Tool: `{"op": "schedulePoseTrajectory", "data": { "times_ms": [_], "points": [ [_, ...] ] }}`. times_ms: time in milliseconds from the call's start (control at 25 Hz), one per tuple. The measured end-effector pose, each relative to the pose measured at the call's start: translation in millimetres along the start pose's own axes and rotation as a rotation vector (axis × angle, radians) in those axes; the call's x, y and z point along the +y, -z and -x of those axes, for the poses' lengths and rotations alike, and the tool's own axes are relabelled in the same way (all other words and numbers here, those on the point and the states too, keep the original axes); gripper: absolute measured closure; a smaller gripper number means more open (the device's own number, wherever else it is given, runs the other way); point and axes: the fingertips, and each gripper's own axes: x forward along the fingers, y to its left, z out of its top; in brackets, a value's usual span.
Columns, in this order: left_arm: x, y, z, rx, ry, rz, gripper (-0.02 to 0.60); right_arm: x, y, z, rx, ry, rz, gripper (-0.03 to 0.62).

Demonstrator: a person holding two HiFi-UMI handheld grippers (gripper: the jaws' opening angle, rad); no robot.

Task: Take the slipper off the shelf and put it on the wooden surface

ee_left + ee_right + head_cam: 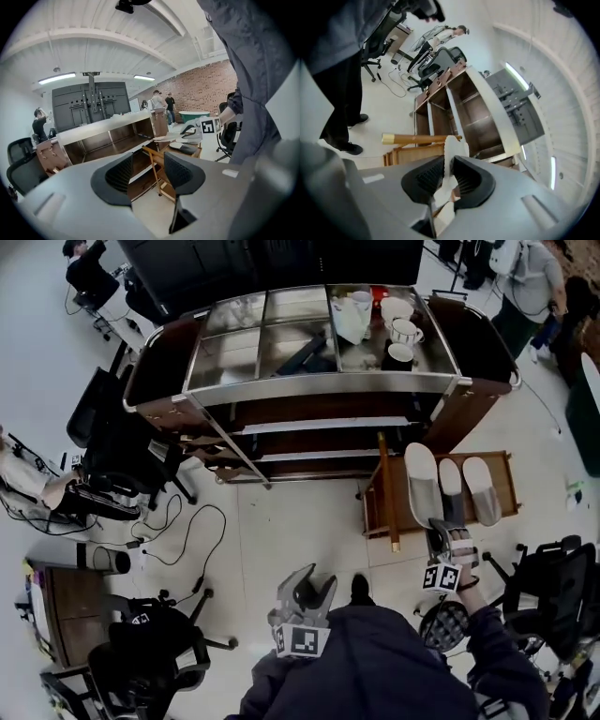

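Right claw pinches slipper by edge; slipper lies on low rack, beside other slippers. We keep pinch firm, lift straight up, clear neighbours. Left claw agape, empty.

Bright, even light falls from ceiling strips above the shelf; its steel top glares, frame edges bend fisheye-dark, and the nearby fingers look soft.

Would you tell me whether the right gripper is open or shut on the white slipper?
Shut on it: the right gripper presses its dark pads on both sides of the white slipper.
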Motion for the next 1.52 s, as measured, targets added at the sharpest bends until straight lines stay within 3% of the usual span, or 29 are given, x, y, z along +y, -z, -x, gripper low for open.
{"op": "schedulePoseTrajectory", "data": {
  "times_ms": [200,400,560,760,840,960,1040,1160,1280,1400,1520],
  "points": [
    [65,16,21,-0.051,-0.007,0.003,0.368,-56,-124,-15,-0.110,0.071,0.051,0.536],
    [122,53,50,-0.033,-0.062,0.066,0.368,-57,-276,-143,-0.211,0.008,0.125,0.536],
    [150,83,71,0.025,-0.135,0.123,0.370,-51,-363,-263,-0.212,-0.060,0.200,0.536],
    [200,116,96,0.110,-0.274,0.199,0.370,-48,-427,-384,-0.126,-0.102,0.242,0.533],
    [220,127,104,0.140,-0.338,0.226,0.384,-34,-442,-410,-0.117,-0.122,0.285,0.531],
    [245,123,108,0.121,-0.390,0.257,0.403,-1,-446,-433,-0.100,-0.194,0.347,0.508],
    [251,125,105,0.109,-0.383,0.267,0.402,14,-448,-439,-0.097,-0.237,0.333,0.464],
    [251,124,98,0.093,-0.343,0.257,0.399,7,-458,-424,-0.138,-0.213,0.216,0.335],
    [240,117,95,0.065,-0.310,0.209,0.397,-17,-462,-366,-0.217,-0.157,0.050,0.338],
    [227,101,95,0.029,-0.279,0.151,0.397,-32,-449,-270,-0.295,-0.094,-0.056,0.396],
    [199,92,83,-0.025,-0.164,0.112,0.396,-28,-422,-147,-0.346,-0.076,-0.126,0.447]
  ]
}}
